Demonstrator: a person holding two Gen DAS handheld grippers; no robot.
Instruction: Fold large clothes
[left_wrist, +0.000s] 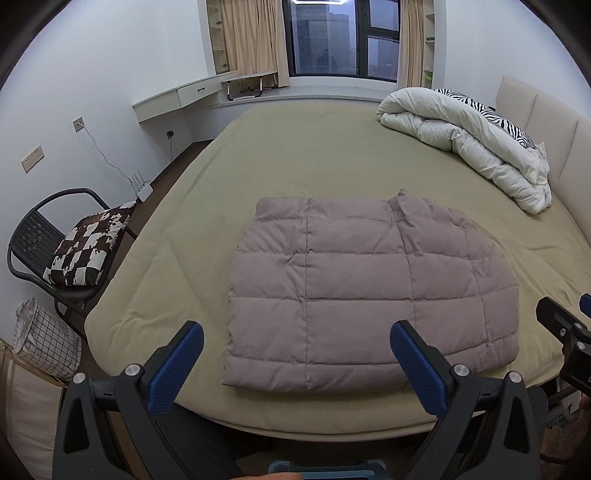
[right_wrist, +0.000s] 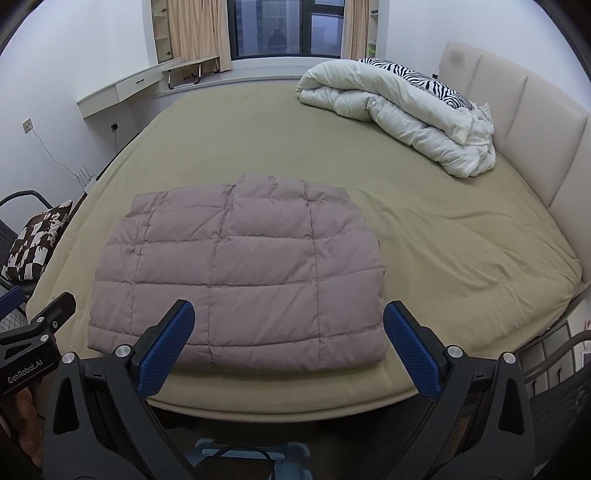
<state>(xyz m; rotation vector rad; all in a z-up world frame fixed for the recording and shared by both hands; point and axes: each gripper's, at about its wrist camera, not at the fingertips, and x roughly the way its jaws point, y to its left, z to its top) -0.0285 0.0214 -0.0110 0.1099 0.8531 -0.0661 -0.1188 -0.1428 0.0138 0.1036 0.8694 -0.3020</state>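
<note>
"GenRobot.AI" lettering on left gripper (right_wrist: 33, 325); both grippers wide apart, empty, above folded jacket (left_wrist: 365, 295).

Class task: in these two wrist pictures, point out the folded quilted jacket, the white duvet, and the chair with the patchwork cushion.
quilted jacket (left_wrist: 369, 291), left wrist view, middle of its top panel
white duvet (right_wrist: 402, 110), right wrist view, middle of the heap
chair (left_wrist: 31, 236), left wrist view, its dark backrest

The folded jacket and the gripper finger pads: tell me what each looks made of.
Folded jacket: looks like a matte mauve woven shell, probably nylon or polyester, over puffy fill; stitched seams divide it into swollen squares. Finger pads: blue, seemingly rubber or soft plastic, with a fine dotted grip texture, mounted on black, likely plastic, arms.
</note>
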